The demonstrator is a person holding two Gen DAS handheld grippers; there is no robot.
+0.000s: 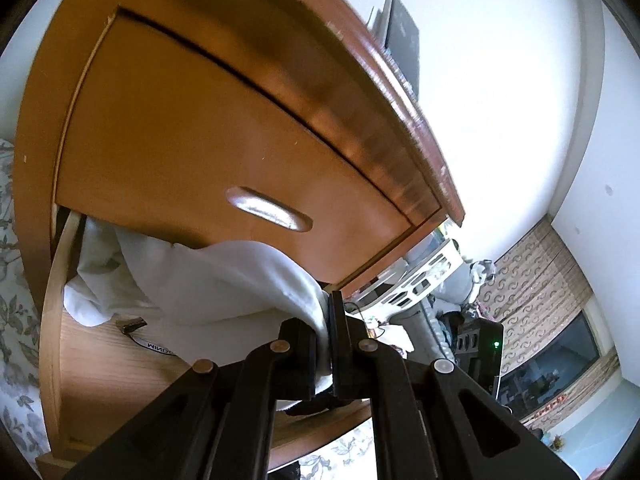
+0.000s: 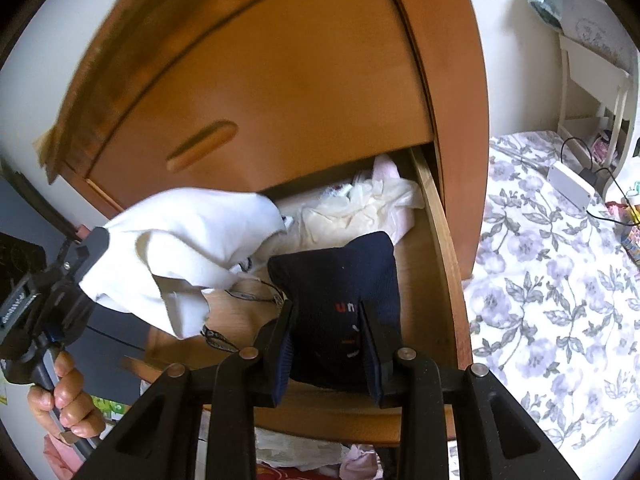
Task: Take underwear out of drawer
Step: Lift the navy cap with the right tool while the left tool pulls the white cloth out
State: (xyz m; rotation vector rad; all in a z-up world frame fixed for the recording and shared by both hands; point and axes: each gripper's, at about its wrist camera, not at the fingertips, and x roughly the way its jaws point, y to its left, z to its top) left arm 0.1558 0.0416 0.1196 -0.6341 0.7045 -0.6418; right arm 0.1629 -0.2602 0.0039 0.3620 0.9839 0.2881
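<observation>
A wooden dresser has its lower drawer (image 2: 434, 216) pulled out under a closed drawer front (image 1: 224, 148). My left gripper (image 1: 330, 320) is shut on white underwear (image 1: 224, 276), which stretches from the drawer up to its jaws. In the right wrist view the same white underwear (image 2: 192, 236) hangs from the left gripper (image 2: 94, 248), held by a person's hand (image 2: 66, 396). My right gripper (image 2: 328, 320) is shut on a folded navy underwear (image 2: 340, 272) with red lettering, lifted above the drawer floor.
More pale clothes and a plastic bag (image 2: 360, 204) lie at the back of the drawer. A floral bedspread (image 2: 560, 280) lies right of the dresser. A white side table (image 2: 592, 80) and a white box with cables (image 2: 570, 188) stand beyond it.
</observation>
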